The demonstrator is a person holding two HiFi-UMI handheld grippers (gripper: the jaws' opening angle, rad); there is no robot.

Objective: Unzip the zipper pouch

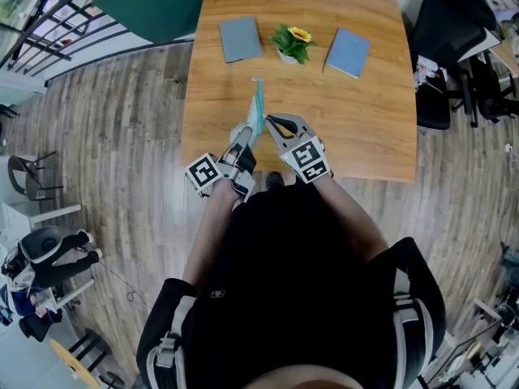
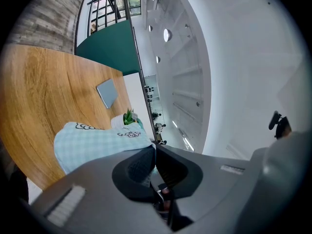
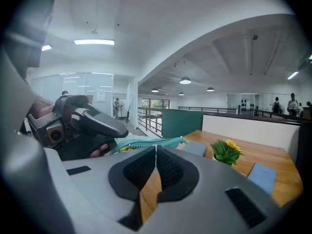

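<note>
**Pouch pinched at its near end, both grippers shut**

Pouch (image 1: 258, 108) is what we see first: a pale checked cloth bag with a teal zipper along one edge and small black doodles printed on its side. In the head view it stands on edge as a thin strip over the near part of the worktop (image 1: 357, 128), running away from us toward the plant. Whether its far end touches the wood we cannot tell.

Our left gripper (image 1: 247, 136) has the pouch's near end. In the left gripper view the jaws are pressed together with the checked cloth (image 2: 97, 143) caught between the pads, and the rest of the bag spreads out beyond the tips (image 2: 155, 147).

Our right gripper (image 1: 269, 120) sits just beside the left one, with its tips at the pouch's zipper edge. In the right gripper view its jaws (image 3: 156, 148) are closed on each other, and the teal zipper (image 3: 151, 143) runs across right behind the tips. Whether they nip the zipper pull we cannot make out. The left gripper (image 3: 83, 118) shows in that same view on the other side of the pouch, with fingers wrapped around its handle.

Further back on the worktop stands a potted plant (image 1: 292, 44) with a yellow flower. A grey-blue book (image 1: 240, 39) lies to its left and another (image 1: 347, 53) to its right, both well apart from the pouch.

Plank floor (image 1: 105, 136) surrounds the worktop, and a black chair (image 1: 438, 55) stands at its right side.
</note>
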